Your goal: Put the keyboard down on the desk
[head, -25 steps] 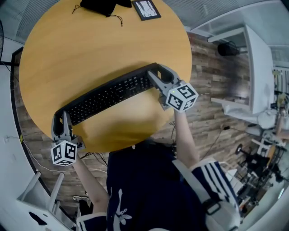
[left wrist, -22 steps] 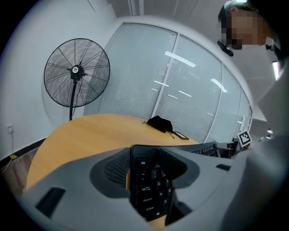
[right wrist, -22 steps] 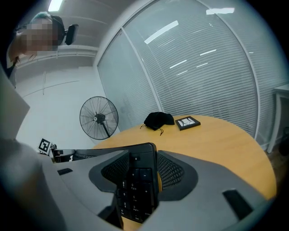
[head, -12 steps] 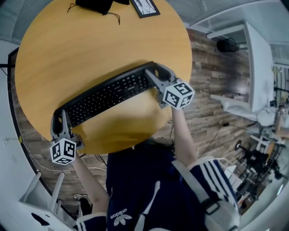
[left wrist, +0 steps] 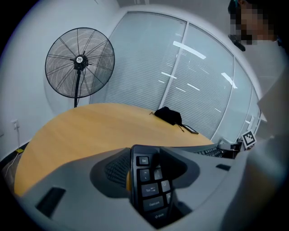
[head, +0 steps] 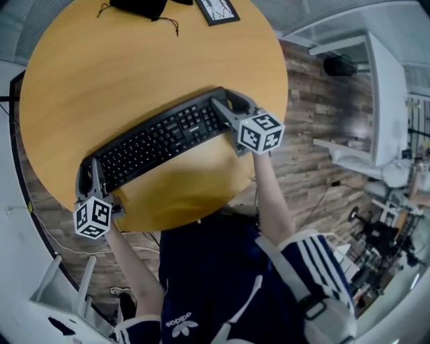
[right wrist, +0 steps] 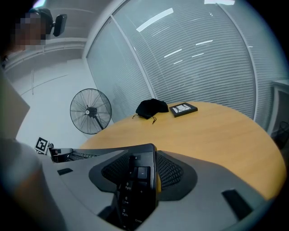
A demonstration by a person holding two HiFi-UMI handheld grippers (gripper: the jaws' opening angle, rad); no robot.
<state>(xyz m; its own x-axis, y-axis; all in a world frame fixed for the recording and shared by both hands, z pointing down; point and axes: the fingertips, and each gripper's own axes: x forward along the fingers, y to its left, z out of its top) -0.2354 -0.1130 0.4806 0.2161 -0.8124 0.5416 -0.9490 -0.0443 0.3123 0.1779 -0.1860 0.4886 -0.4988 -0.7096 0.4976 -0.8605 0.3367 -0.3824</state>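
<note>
A long black keyboard (head: 158,139) stretches slantwise over the near part of the round wooden desk (head: 134,67). My left gripper (head: 89,180) is shut on its left end (left wrist: 146,185), and my right gripper (head: 225,109) is shut on its right end (right wrist: 137,187). Each gripper view shows the keyboard's end standing on edge between the jaws, keys facing sideways. From the head view I cannot tell whether the keyboard touches the desk top.
At the desk's far edge lie a black pouch (head: 142,7) and a framed black tablet (head: 216,10). A standing fan (left wrist: 80,60) is beyond the desk. White furniture (head: 376,101) stands to the right on the wood floor. My legs are at the desk's near edge.
Both grippers have carried the keyboard a little farther over the desk, and its key face has turned more toward the head camera.
</note>
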